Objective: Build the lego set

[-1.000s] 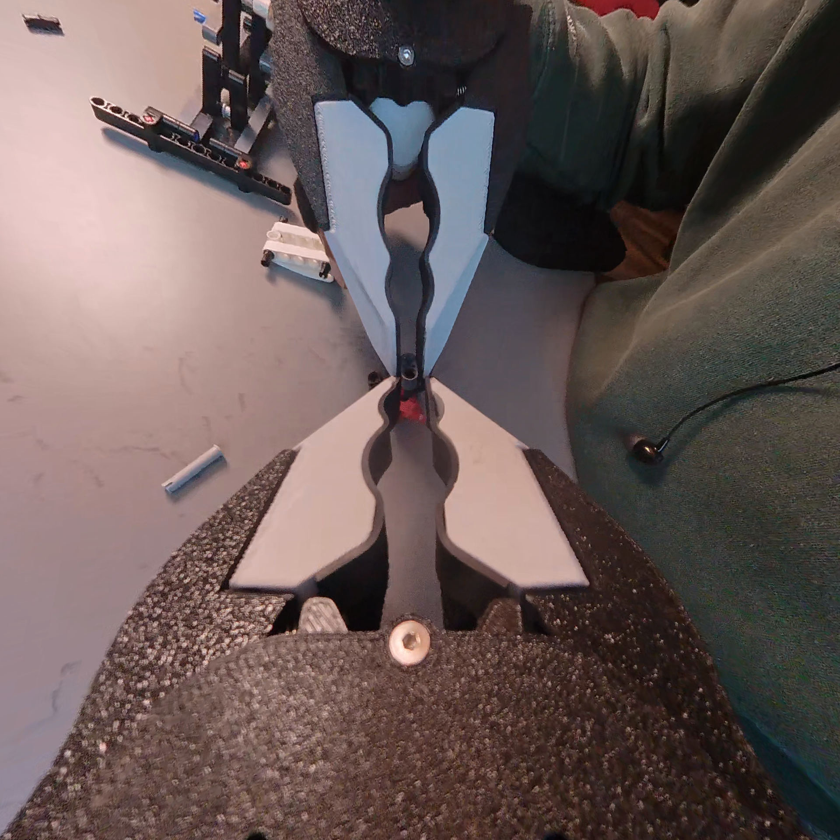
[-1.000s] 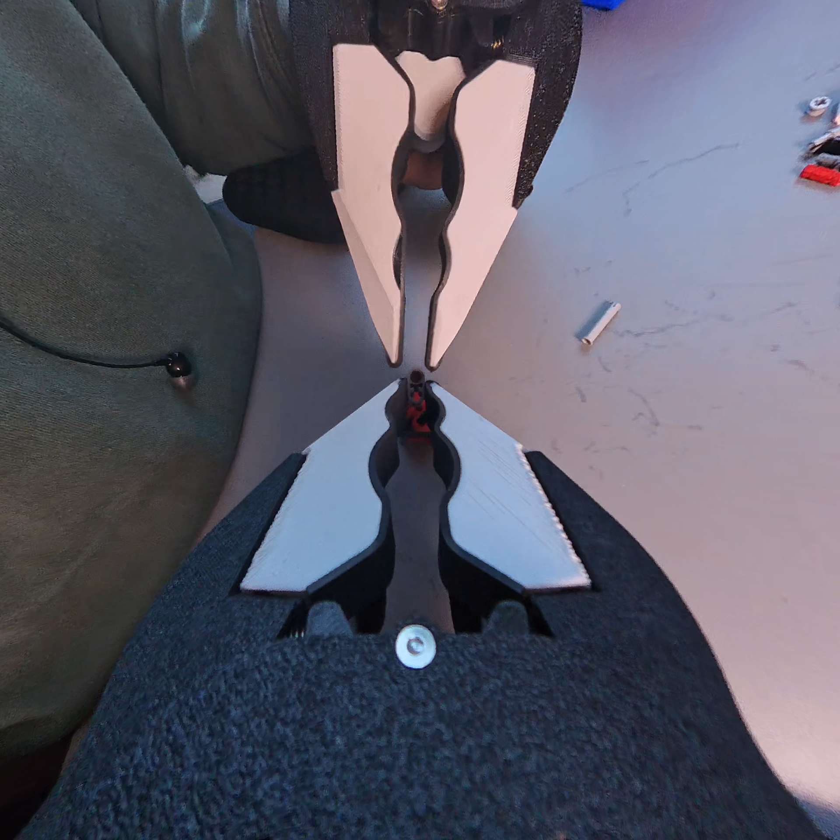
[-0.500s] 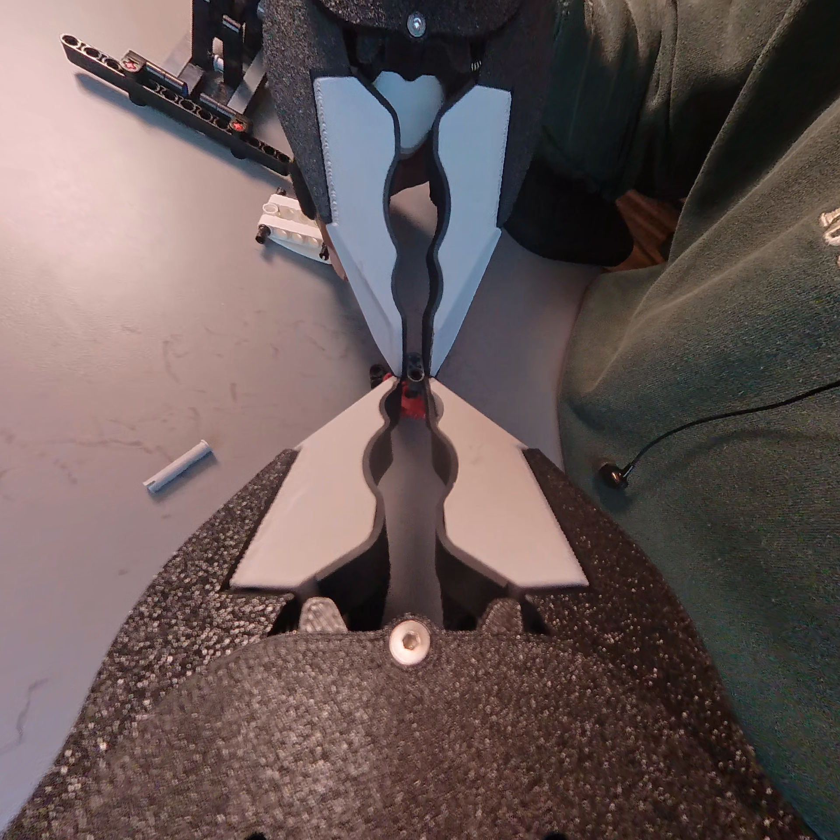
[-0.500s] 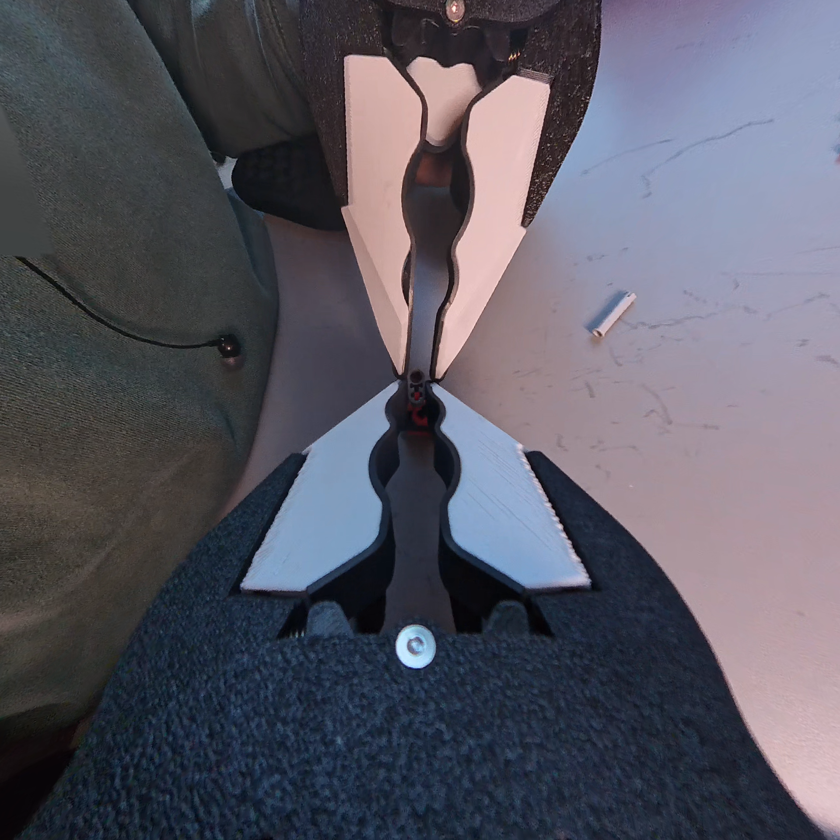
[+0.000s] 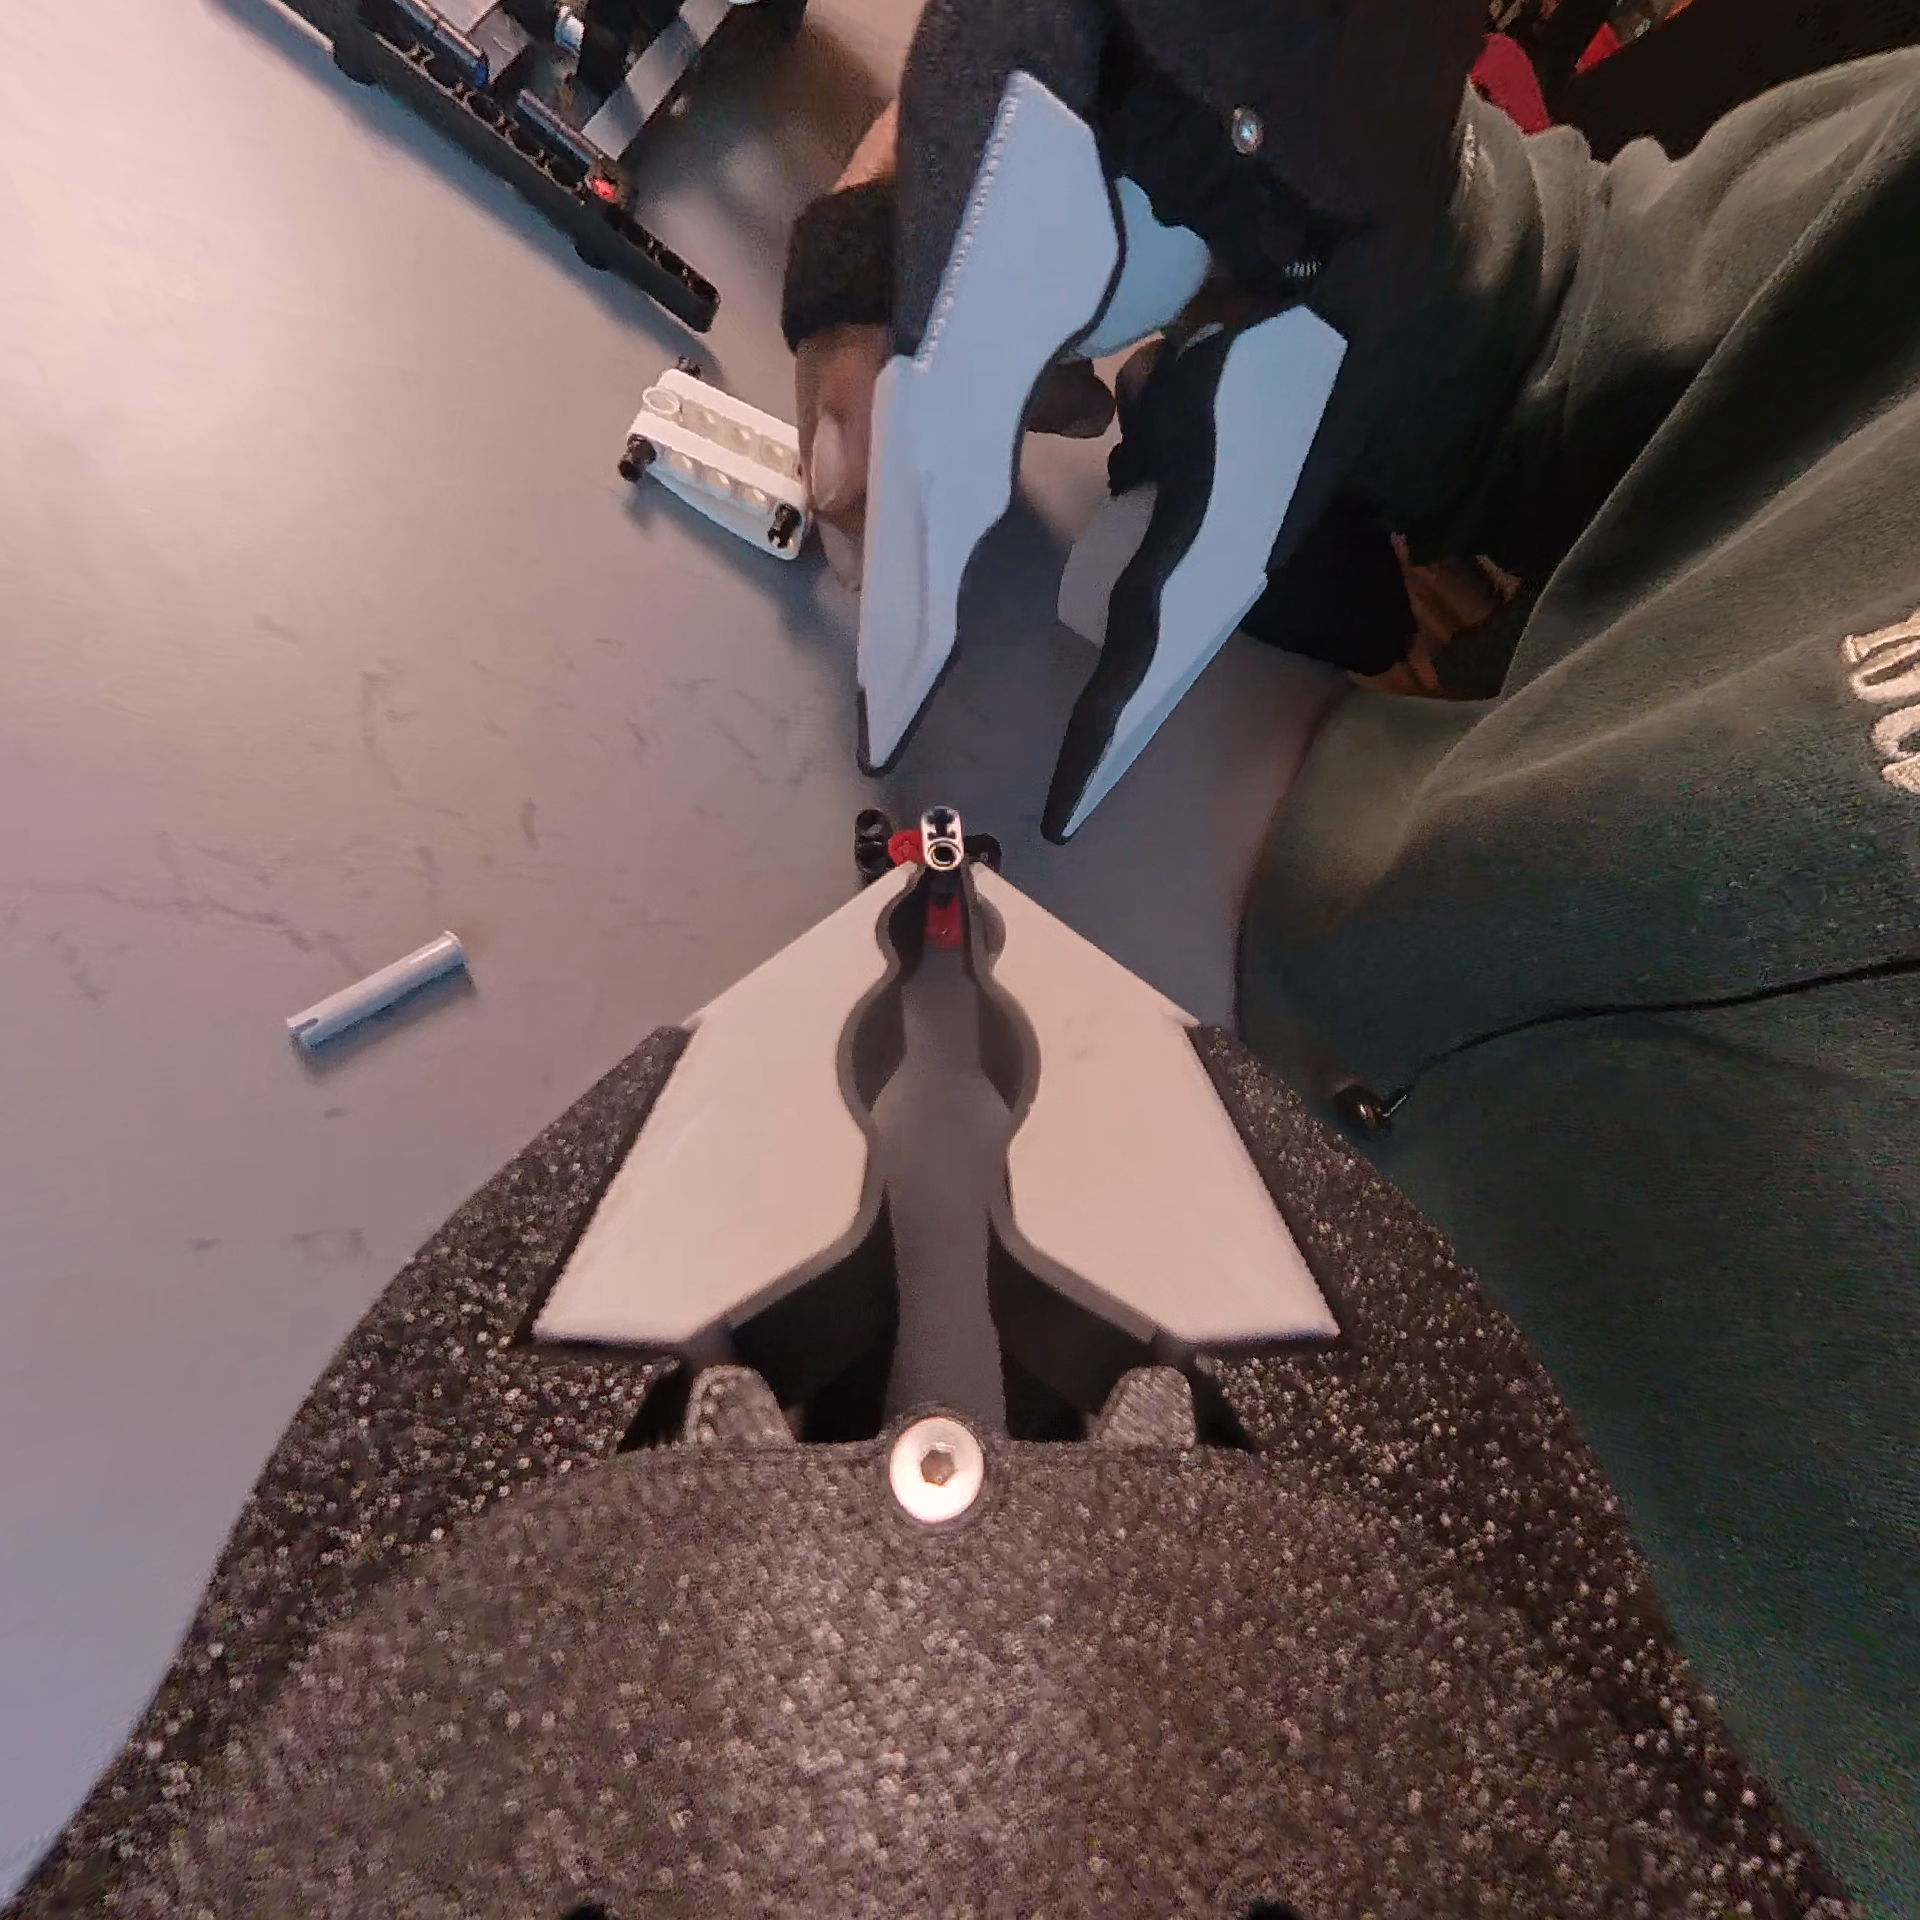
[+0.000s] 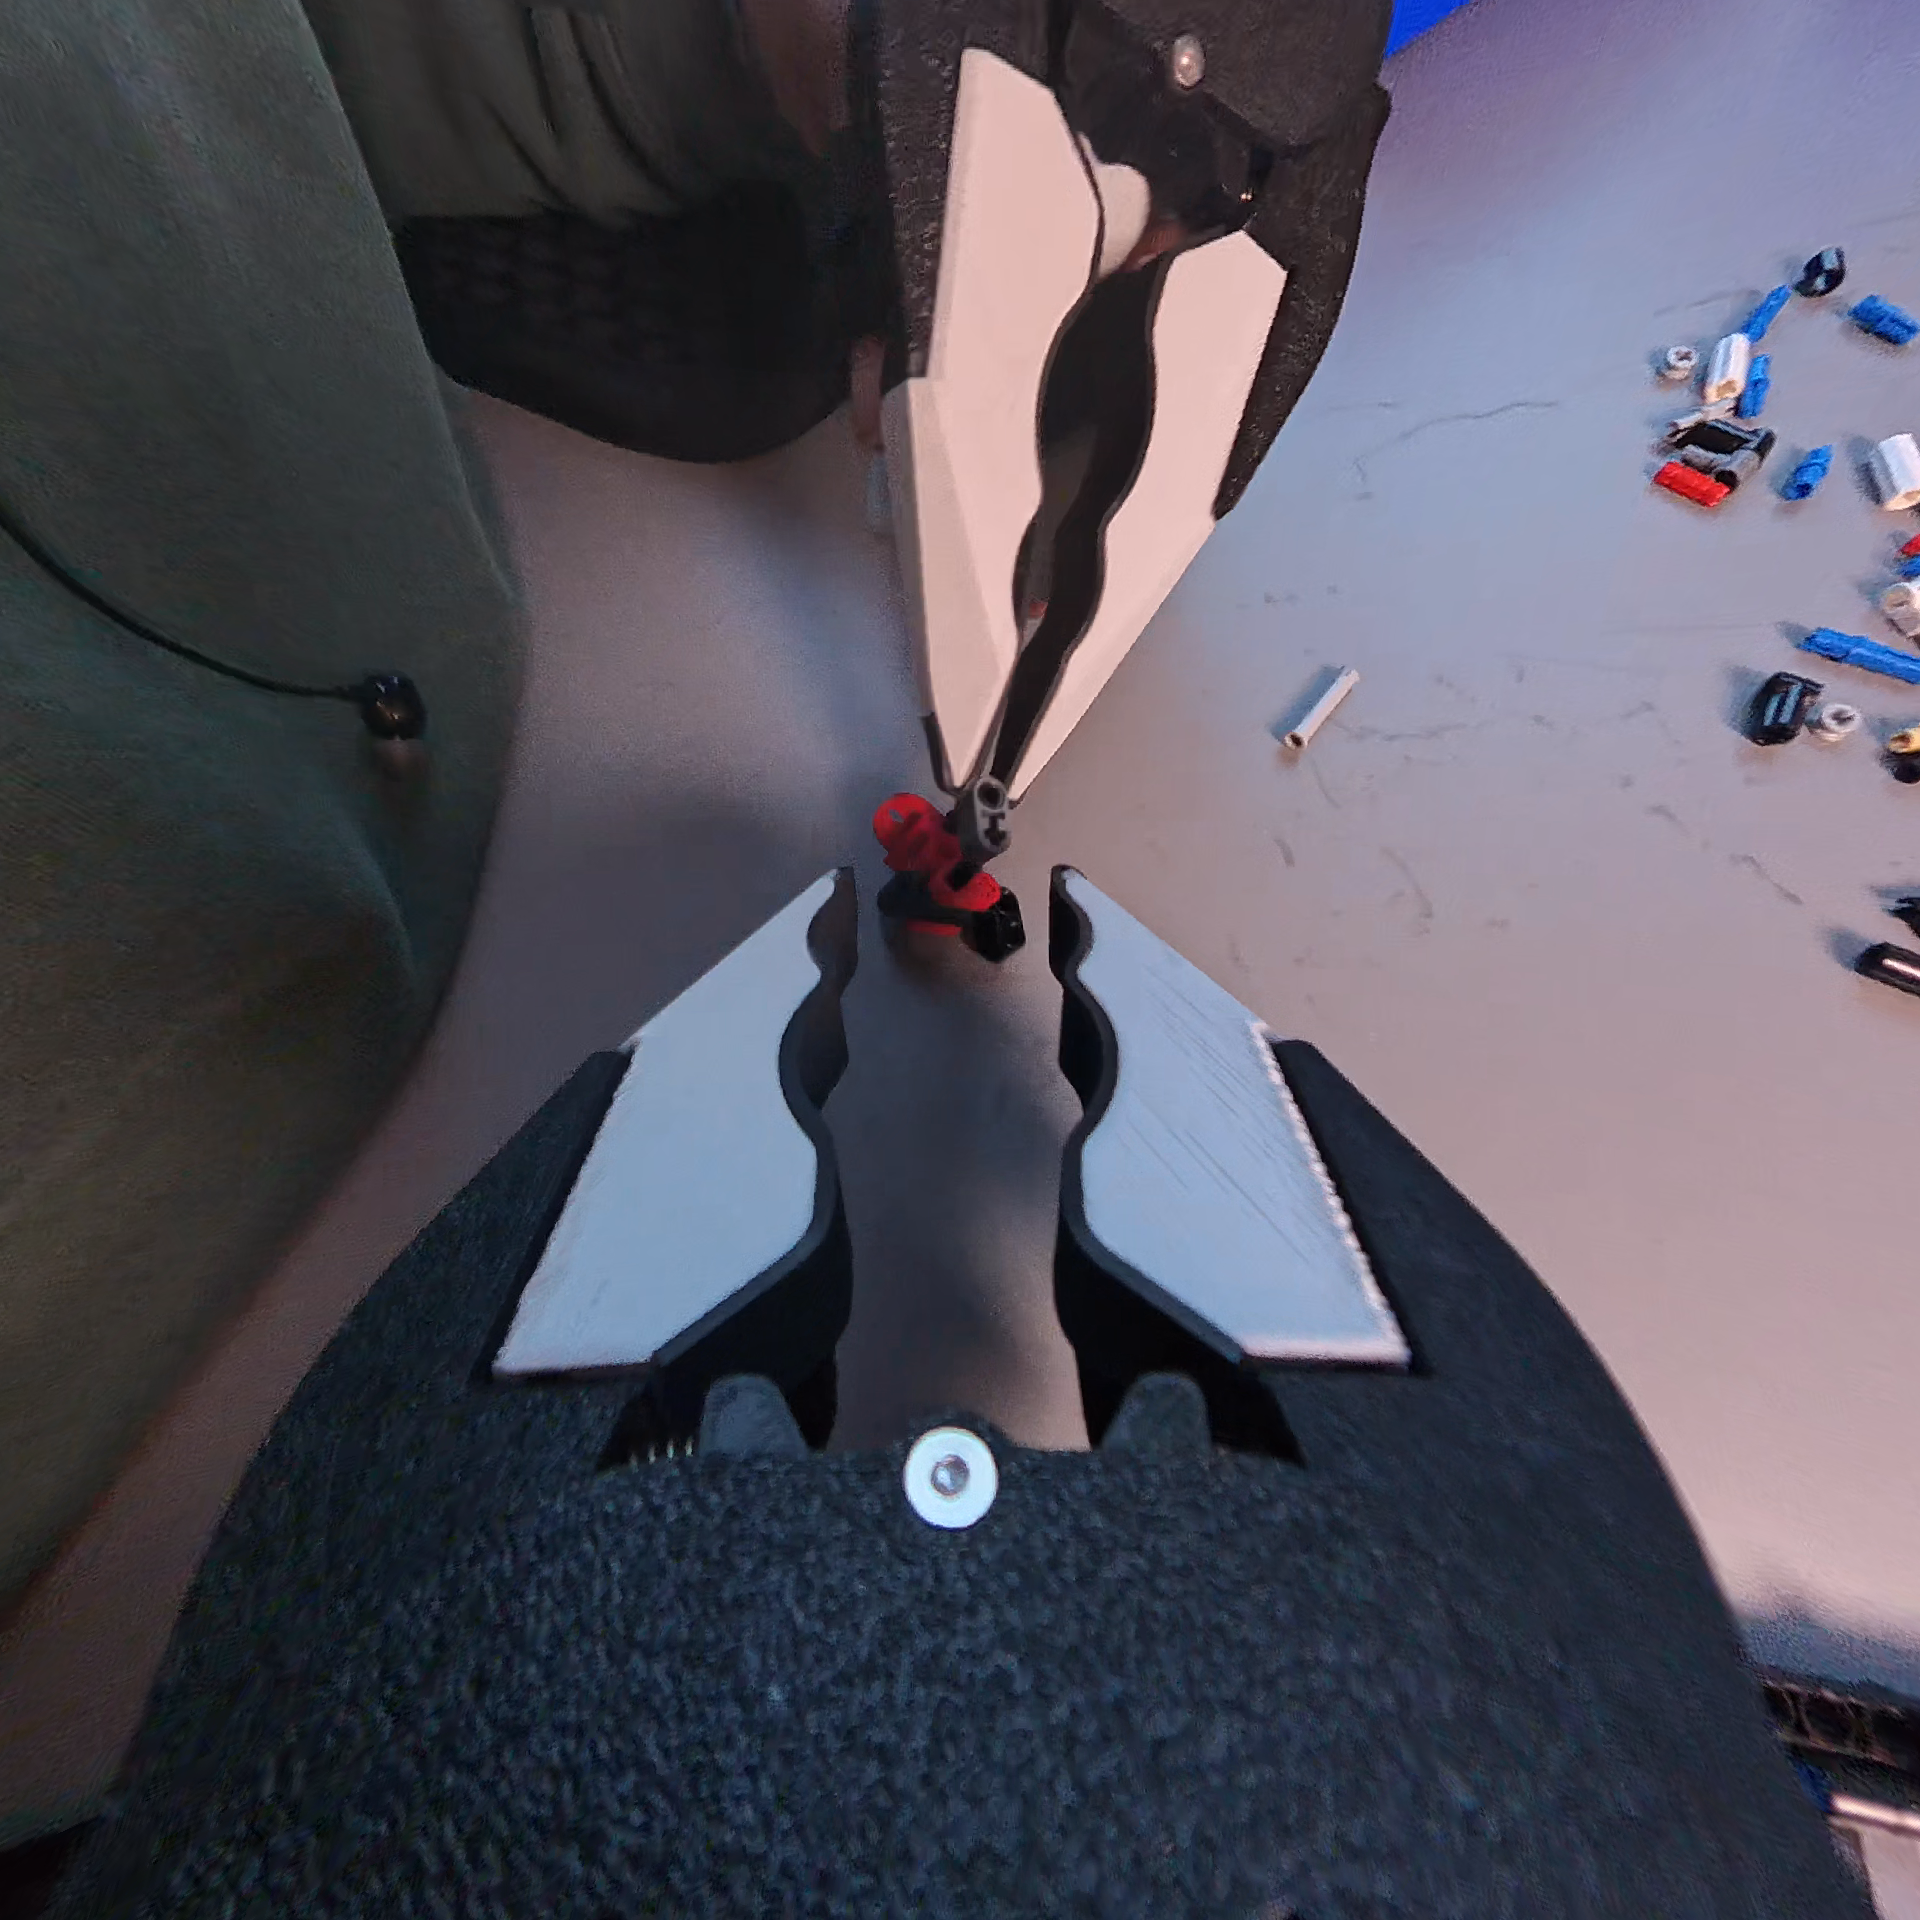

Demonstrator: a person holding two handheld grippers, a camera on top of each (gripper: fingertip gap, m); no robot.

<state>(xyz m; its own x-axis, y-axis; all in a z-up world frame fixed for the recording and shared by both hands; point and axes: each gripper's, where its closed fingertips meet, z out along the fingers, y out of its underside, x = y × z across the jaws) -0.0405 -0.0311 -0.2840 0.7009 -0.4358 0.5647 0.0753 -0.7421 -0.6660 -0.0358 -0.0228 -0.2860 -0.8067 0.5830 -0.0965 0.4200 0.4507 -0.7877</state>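
left gripper (image 5: 940, 871) jaws pinched tight on the little red-and-black lego piece (image 6: 951, 862), held just above the grey surface (image 5: 312, 675), right gripper (image 6: 951, 914) jaws spread wide with nothing in them, loose bricks (image 6: 1766, 416) scattered well off to the side

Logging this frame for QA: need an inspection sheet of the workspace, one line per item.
Surface: grey table, scuffed.
Job's things: small red-and-black assembly held in the air; black frame build and white beam on the table.
Clutter: loose grey pin; scattered blue, white and black parts.
Grippers: left gripper shut on the assembly; right gripper open, apart from it.
Cables: thin black cord across the green sweatshirt.
Surroundings: nothing seen.
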